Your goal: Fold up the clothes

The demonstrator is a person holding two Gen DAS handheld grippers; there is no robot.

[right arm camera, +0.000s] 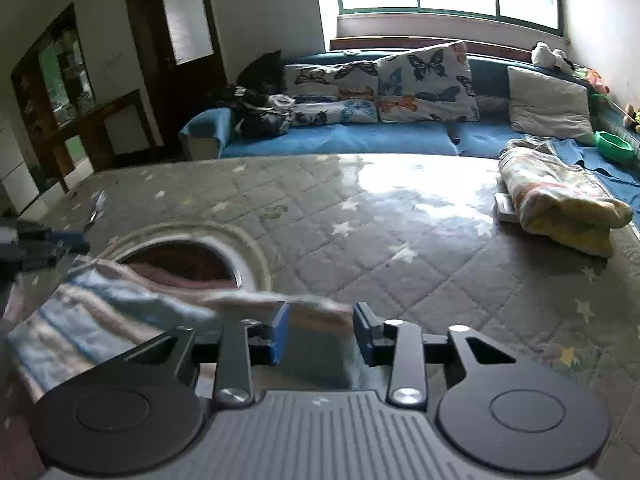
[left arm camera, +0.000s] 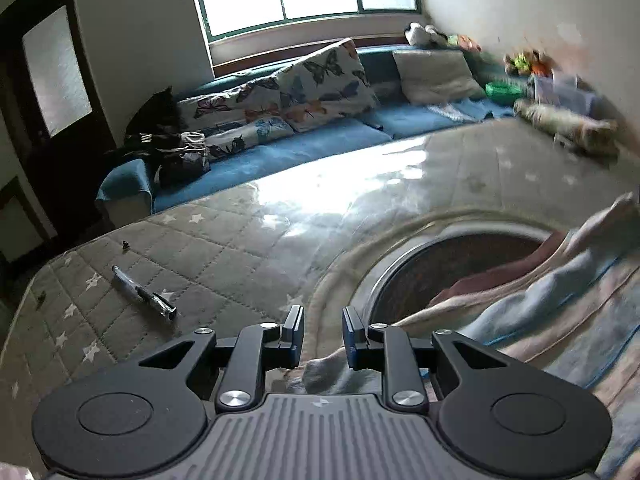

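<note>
Both grippers, left gripper (left arm camera: 322, 322) and right gripper (right arm camera: 321, 322), stand with jaws parted, holding nothing, the pastel striped cloth garment (right arm camera: 100, 312) just ahead; pinch opposite corners evenly.

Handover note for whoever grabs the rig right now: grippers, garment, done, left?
Left gripper: open, holding nothing, low over the striped garment.
Right gripper: open, empty, garment's edge just ahead of its fingers.
The garment lies rumpled on the star-quilted mattress, partly over a round rug.
A pen lies to the left.
Done: no clean fold visible.
Left: grip the garment, flatten and fold it.
</note>
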